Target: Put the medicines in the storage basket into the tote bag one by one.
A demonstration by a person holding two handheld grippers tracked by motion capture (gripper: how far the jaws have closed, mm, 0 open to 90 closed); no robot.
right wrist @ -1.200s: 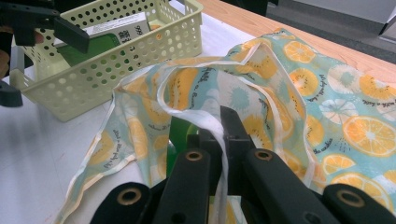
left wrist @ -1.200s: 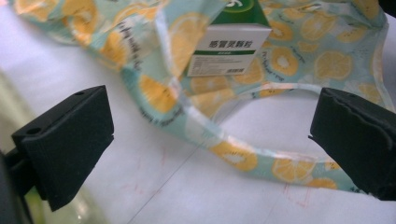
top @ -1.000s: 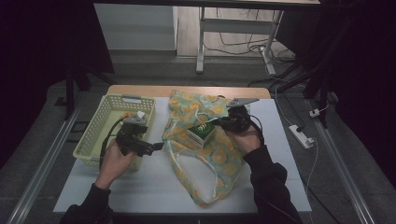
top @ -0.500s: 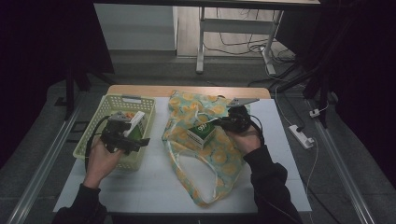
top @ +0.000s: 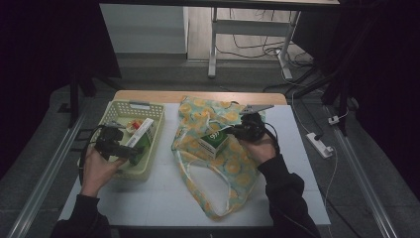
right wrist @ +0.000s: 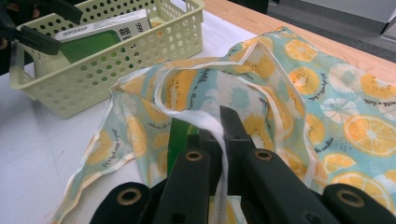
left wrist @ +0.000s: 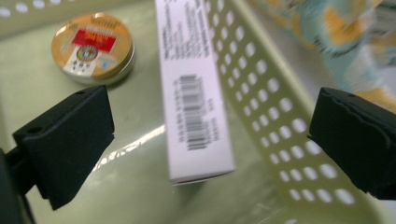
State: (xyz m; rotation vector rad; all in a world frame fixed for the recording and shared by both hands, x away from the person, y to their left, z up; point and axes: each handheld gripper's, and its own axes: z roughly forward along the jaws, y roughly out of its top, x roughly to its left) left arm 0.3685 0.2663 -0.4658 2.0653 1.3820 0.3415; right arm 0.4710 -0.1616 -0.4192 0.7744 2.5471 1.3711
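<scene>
The high view looked forward and down over the whole table (top: 148, 198). The left gripper view sat close inside the basket (left wrist: 280, 93), facing its right wall. The right gripper view looked low across the bag (right wrist: 327, 102) toward that basket (right wrist: 116, 56).

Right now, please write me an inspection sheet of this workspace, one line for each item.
Surface: white table top with a wooden far edge.
Job's things: pale green perforated plastic basket holding a long white carton with a barcode and a round gold tin; fruit-print cloth bag with a green-and-white box at its mouth.
Clutter: nothing seen.
Grippers: left gripper open, jaws either side of the carton and the basket wall; right gripper shut on the bag's white strap.
Cables: white power strip and cords on the floor.
Surroundings: dark room, metal table legs behind.
</scene>
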